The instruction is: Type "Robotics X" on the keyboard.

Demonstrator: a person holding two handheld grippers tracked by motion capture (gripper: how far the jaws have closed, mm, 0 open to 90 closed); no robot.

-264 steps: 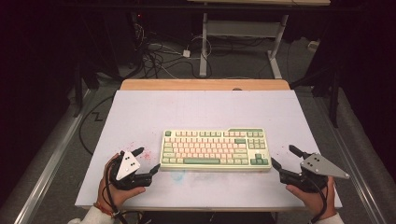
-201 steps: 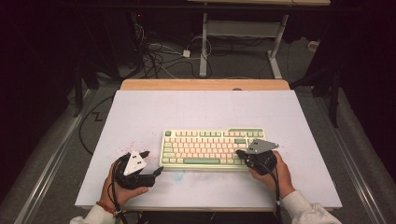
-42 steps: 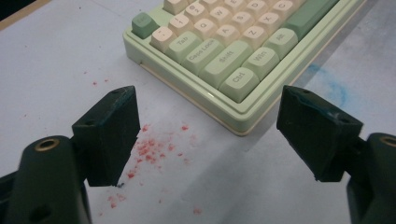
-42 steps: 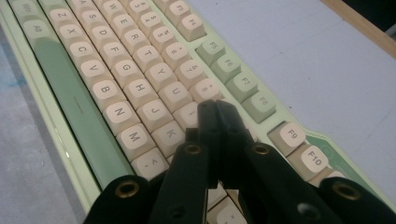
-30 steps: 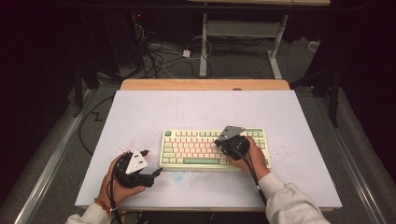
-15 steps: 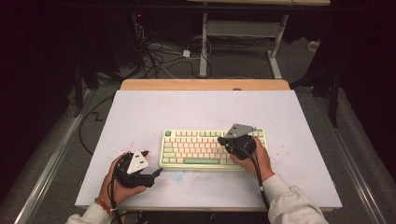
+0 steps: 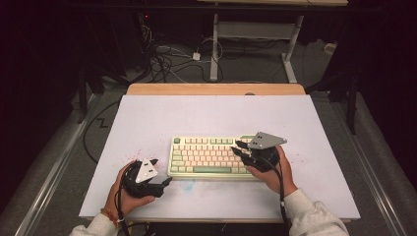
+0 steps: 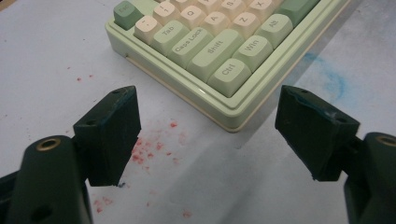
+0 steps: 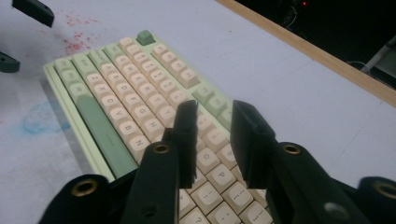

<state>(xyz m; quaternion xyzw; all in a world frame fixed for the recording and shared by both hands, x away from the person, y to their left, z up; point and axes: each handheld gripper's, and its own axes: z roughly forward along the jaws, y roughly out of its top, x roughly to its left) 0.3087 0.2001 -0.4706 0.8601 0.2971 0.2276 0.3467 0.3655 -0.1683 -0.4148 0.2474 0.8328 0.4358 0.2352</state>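
A pale green keyboard (image 7: 209, 157) with cream and green keys lies on the white table (image 7: 211, 115). My left gripper (image 7: 164, 172) rests on the table by its front left corner, open wide. In the left gripper view the jaws (image 8: 208, 98) frame the corner with the Ctrl key (image 8: 229, 74), apart from it. My right gripper (image 7: 236, 147) hovers over the right part of the keyboard. Its jaws (image 9: 213, 106) have just been opening and stand a narrow gap apart above the keys (image 9: 140, 107), with nothing between them.
Red specks (image 8: 140, 149) and a blue smudge (image 9: 39, 119) mark the table near the keyboard's front left. A wooden strip (image 7: 216, 89) runs along the far edge. Cables (image 7: 167, 59) and a desk frame (image 7: 255, 34) are on the floor beyond.
The right gripper has shifted right and a little up over the keyboard, and its jaws have parted. The left gripper has stayed put.
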